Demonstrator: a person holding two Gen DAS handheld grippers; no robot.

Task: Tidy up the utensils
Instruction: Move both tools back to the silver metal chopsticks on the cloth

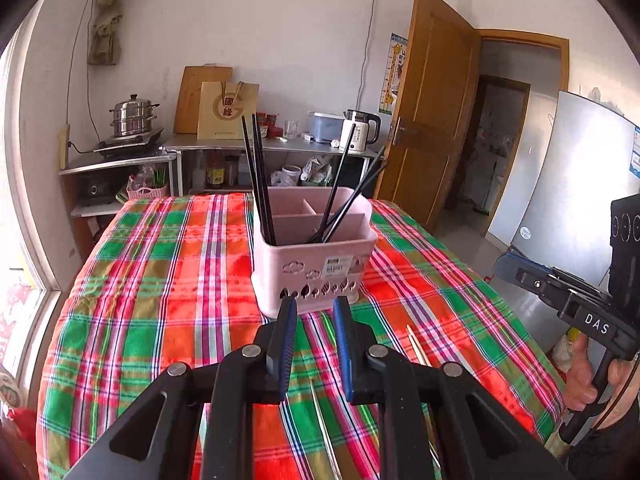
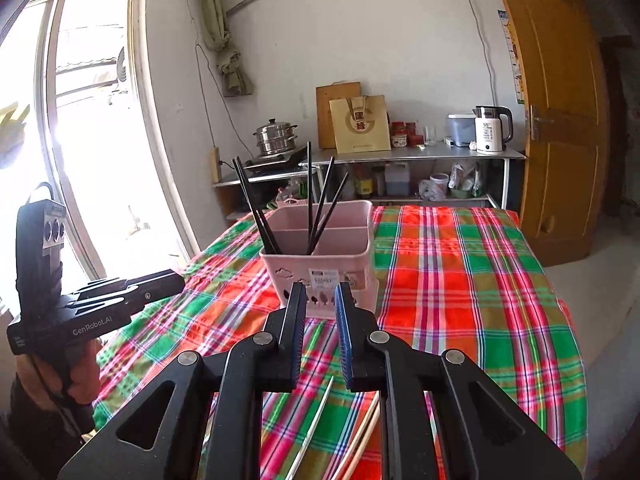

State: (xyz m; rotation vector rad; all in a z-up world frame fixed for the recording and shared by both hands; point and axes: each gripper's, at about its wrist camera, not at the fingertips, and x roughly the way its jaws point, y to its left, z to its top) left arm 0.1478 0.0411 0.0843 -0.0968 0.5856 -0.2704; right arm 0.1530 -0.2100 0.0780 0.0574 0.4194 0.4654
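While the plaid-covered table (image 1: 168, 280) fills the lower half of both views, we see the window (image 2: 80, 120) at the far left of the right wrist view, with our left gripper (image 2: 176, 278) below it at the left edge, held in a hand (image 2: 76, 380). Moving right, a steel steamer pot (image 1: 132, 116) sits at the upper left of the left wrist view. At the centre stands the pink utensil holder (image 1: 312, 264) on the table, upright, with black chopsticks (image 1: 260, 184) leaning in its compartments: some in the left part, others in the right. Just below it in that view, our left gripper (image 1: 315, 304) shows its fingers (image 1: 286, 332) narrowly apart with nothing between them. In the right wrist view our right gripper (image 2: 320, 290) looks the same: fingers (image 2: 345, 332) set to a narrow gap, empty, tips near the holder's front wall. Pale chopsticks (image 2: 360, 440) lie on the cloth beneath the grippers, at the bottom centre. Further right stand a white kettle (image 1: 358, 132) on the back shelf, a wooden door (image 1: 432, 112), and the right gripper at the left wrist view's right edge.
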